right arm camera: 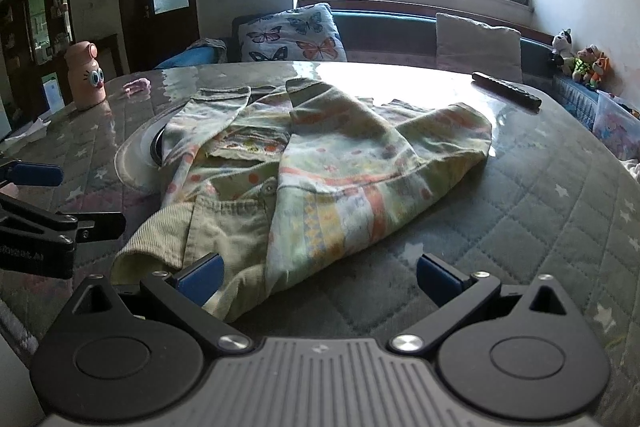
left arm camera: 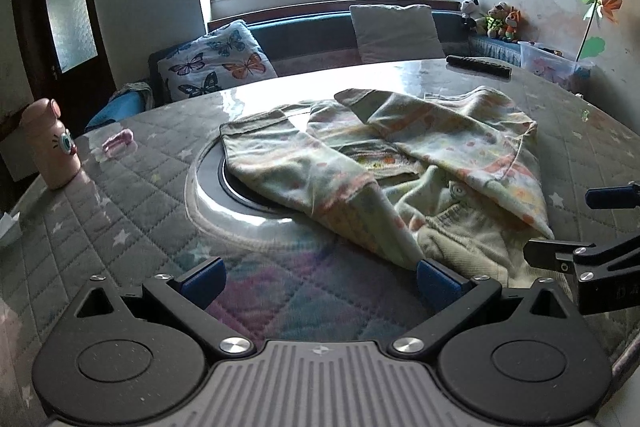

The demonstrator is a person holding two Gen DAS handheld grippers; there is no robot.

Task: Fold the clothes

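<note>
Quilted gray table [left arm camera: 120,187] under it all. Up close, left gripper [left arm camera: 320,277] and right gripper [right arm camera: 320,277] both wide open, holding nothing, near edge of flowery shirt [right arm camera: 328,155] lying bunched mid-table. Farther back, pink bottle [left arm camera: 50,145], black remote [right arm camera: 506,89], butterfly pillow [left arm camera: 218,61].

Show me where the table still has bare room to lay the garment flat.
Bare quilted cover lies right of the patterned garment, below the remote, and between the pink bottle and the round inset. The centre is crowded: the garment overlaps the inset.
</note>
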